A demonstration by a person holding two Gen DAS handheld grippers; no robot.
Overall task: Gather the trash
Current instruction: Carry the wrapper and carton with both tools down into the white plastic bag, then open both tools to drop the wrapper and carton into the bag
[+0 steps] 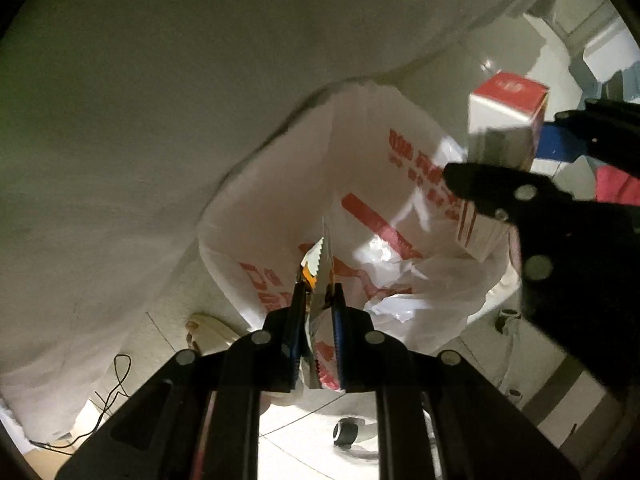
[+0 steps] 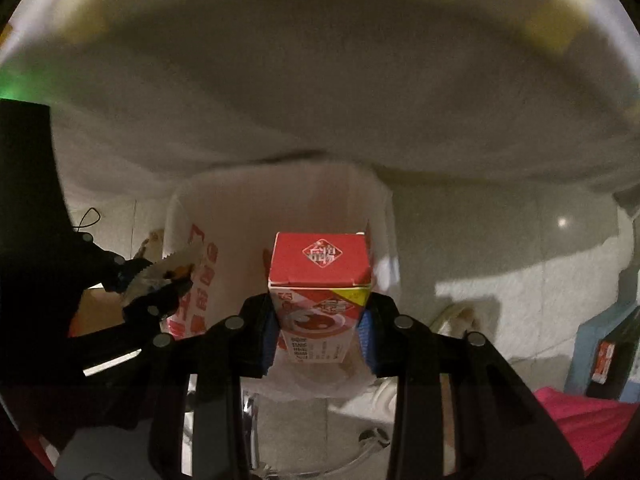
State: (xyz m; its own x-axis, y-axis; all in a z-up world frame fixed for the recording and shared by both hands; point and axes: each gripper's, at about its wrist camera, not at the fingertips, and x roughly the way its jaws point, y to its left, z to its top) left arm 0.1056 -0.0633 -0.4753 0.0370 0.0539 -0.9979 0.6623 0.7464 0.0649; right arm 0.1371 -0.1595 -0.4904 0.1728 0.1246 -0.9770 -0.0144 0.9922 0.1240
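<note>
A white plastic bag with red print [image 1: 380,208] hangs open below the edge of a white-covered table. My left gripper [image 1: 318,304] is shut on the bag's rim together with a serrated wrapper [image 1: 316,264]; it shows in the right wrist view [image 2: 160,280] at the left, beside the bag [image 2: 240,216]. My right gripper [image 2: 320,320] is shut on a red and white carton [image 2: 320,280] and holds it over the bag's mouth. In the left wrist view the carton [image 1: 506,120] and the right gripper [image 1: 520,152] are at the upper right, above the bag.
A white cloth-covered table edge [image 1: 160,120] overhangs the bag. Below are a tiled floor, a chair caster [image 1: 345,432], a black cable [image 1: 116,376] and a beige slipper [image 1: 208,330]. A pink cloth [image 2: 592,420] and a blue box [image 2: 608,352] lie at the right.
</note>
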